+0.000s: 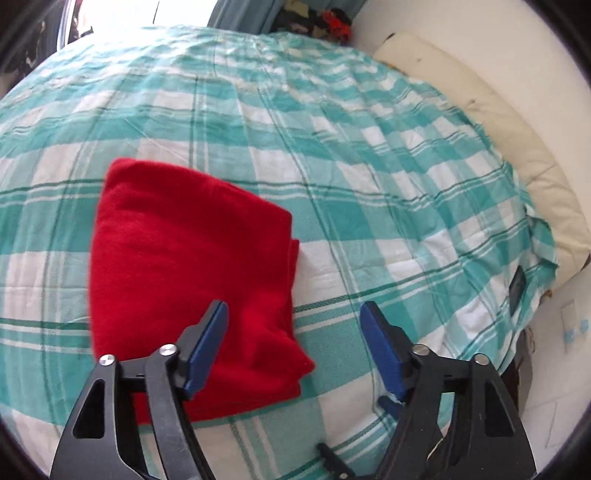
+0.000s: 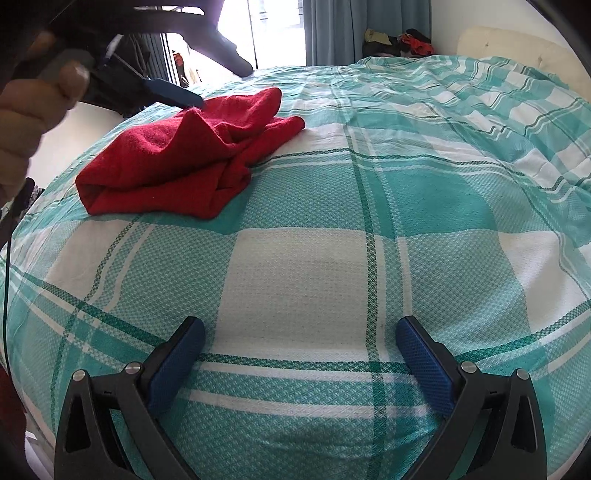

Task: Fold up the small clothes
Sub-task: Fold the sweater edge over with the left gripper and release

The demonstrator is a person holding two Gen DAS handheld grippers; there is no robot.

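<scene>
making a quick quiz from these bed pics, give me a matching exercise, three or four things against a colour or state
Things:
1. cloth
2. bedspread
3. left hand-held gripper
4. pillow

Colour or state:
a. open, nothing between its pads
b. cream, at the bed's edge
c. red, folded on the bed
d. teal and white checks

Pairs: 1-c, 2-d, 3-a, 4-b

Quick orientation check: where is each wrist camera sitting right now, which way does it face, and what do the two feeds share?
Left wrist: on the left gripper, angled down at the red garment on the checked bedspread; its jaws stand open, empty.
Right wrist: on the right gripper, low over bare bedspread, facing the curtains; jaws open, a hand holding the left gripper shows.
Shared: red garment, bedspread, cream headboard.
</scene>
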